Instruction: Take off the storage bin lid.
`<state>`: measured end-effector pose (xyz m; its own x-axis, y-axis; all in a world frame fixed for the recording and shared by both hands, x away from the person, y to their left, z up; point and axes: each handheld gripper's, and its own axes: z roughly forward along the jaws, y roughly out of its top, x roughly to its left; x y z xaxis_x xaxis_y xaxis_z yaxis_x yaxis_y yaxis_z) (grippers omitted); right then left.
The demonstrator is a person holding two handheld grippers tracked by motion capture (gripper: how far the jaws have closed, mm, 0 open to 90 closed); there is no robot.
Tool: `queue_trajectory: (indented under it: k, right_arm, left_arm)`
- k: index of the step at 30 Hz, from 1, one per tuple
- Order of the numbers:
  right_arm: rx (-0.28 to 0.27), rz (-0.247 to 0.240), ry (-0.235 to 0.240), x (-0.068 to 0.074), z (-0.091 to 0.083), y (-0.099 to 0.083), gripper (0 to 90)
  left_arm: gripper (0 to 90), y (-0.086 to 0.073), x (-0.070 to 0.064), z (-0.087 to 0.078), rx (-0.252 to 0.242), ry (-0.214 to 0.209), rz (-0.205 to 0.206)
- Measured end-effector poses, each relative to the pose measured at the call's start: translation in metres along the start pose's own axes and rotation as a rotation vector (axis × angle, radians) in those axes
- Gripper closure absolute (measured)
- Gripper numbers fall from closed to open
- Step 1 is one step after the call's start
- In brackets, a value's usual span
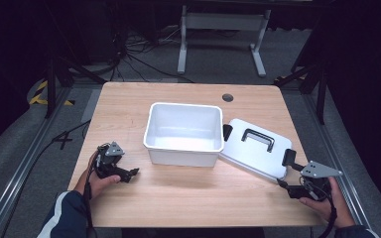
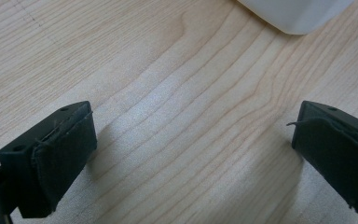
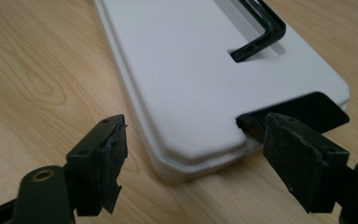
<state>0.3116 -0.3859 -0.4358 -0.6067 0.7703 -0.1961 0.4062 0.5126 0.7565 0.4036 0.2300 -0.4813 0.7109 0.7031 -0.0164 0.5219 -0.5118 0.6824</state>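
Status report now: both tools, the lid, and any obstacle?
Left tool open, empty, over bare table. Right tool open, at near corner of lid. Lid lying beside box. Nothing in the way.

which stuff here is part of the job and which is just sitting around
In the job:
white lid, lying on the table beside the bin
white bin, open
right gripper, jaws open at the lid's corner
left gripper, open

Lying about:
white desk frame on the floor
floor cables
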Motion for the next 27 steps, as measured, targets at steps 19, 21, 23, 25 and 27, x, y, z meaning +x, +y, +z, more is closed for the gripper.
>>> queue_trajectory:
  k: [19,21,23,25,27]
  right_arm:
    - [0.048,0.140,0.076,-0.004,0.016,-0.030,18.4]
    - [0.051,0.147,0.080,-0.005,0.017,-0.030,18.0]
    - [0.052,0.148,0.081,-0.005,0.017,-0.030,17.8]
    - [0.052,0.148,0.082,-0.005,0.017,-0.030,17.6]
    - [0.055,0.148,0.081,-0.005,0.017,-0.030,17.0]
  left_arm:
    - [0.1,0.001,0.000,0.001,-0.002,-0.001,0.004]
    - [0.1,0.001,0.000,0.001,-0.002,-0.003,0.001]
    - [0.1,0.001,0.000,0.001,-0.002,-0.001,0.000]
    - [0.1,0.001,0.000,0.001,-0.004,0.004,0.005]
    - [0.1,0.001,0.000,0.001,-0.004,0.003,0.000]
